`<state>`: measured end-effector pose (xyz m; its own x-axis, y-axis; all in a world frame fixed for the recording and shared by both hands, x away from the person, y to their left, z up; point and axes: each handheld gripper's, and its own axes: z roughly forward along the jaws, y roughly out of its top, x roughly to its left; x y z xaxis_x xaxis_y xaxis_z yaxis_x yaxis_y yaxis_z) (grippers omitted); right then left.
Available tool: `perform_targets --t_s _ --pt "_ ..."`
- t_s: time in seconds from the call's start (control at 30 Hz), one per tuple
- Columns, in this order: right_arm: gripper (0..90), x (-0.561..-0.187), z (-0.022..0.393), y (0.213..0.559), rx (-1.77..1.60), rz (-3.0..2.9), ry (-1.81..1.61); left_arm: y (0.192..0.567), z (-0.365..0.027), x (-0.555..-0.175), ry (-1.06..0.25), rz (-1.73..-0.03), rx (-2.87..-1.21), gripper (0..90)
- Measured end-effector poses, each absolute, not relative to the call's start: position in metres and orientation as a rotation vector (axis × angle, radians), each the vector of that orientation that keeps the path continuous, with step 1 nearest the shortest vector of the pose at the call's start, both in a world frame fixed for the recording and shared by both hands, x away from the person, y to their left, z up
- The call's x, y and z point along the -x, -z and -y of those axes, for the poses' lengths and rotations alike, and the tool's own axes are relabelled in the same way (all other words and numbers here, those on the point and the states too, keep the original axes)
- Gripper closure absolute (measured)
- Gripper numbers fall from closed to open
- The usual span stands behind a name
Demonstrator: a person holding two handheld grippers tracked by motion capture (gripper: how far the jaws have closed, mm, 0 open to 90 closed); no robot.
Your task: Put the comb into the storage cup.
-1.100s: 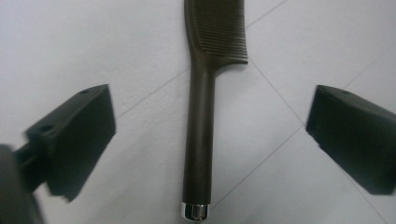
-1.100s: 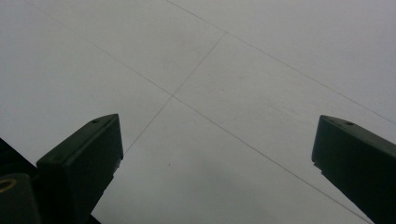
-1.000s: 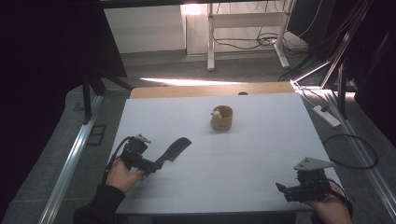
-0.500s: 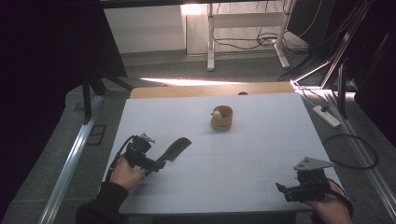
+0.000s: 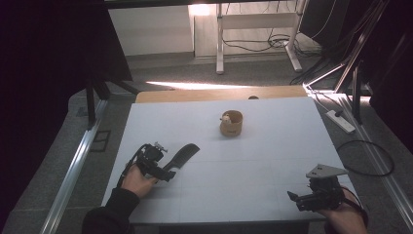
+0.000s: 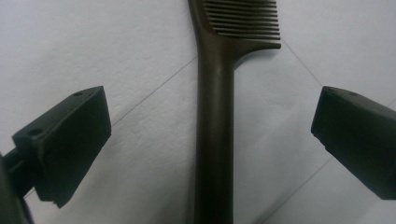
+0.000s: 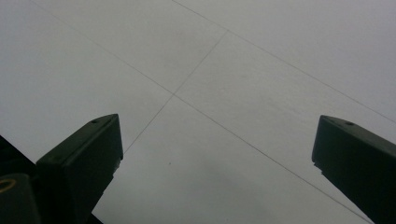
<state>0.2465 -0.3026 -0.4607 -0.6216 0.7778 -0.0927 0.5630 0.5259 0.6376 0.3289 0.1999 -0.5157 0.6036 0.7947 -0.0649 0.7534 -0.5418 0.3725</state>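
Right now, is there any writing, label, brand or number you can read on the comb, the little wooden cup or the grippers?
None can be read.
comb: plain dark handle, no print.
wooden cup: too small to tell any marking.
left gripper and right gripper: black jaws bare; a yellowish mark at the right gripper view's lower left corner is cut off, unreadable.

We list by colour. Comb (image 6: 215, 116): dark brown throughout, handle plain, teeth forming a fine pattern of parallel ridges. Left gripper (image 5: 165, 171): black, its jaws matt black. Right gripper (image 5: 292, 197): black, topped by a grey plate. Counter (image 5: 272, 146): pale bluish white, crossed by thin grey lines; a tan wooden strip borders its 12 o'clock edge. Small cup (image 5: 231, 124) towards 12 o'clock: light brown.
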Motion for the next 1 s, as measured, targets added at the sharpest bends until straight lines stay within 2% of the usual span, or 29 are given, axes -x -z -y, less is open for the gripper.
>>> perform_targets --t_s 0.73,1.0 --pt "2.3 -0.247 0.302 0.461 -1.105 -2.405 -0.805 0.527 -0.192 -0.331 -0.143 -1.267 -2.531 0.1" --pt "2.3 -0.246 0.302 0.461 -1.102 -2.407 -0.801 0.521 -0.193 -0.330 -0.140 -1.290 -2.528 14.9"
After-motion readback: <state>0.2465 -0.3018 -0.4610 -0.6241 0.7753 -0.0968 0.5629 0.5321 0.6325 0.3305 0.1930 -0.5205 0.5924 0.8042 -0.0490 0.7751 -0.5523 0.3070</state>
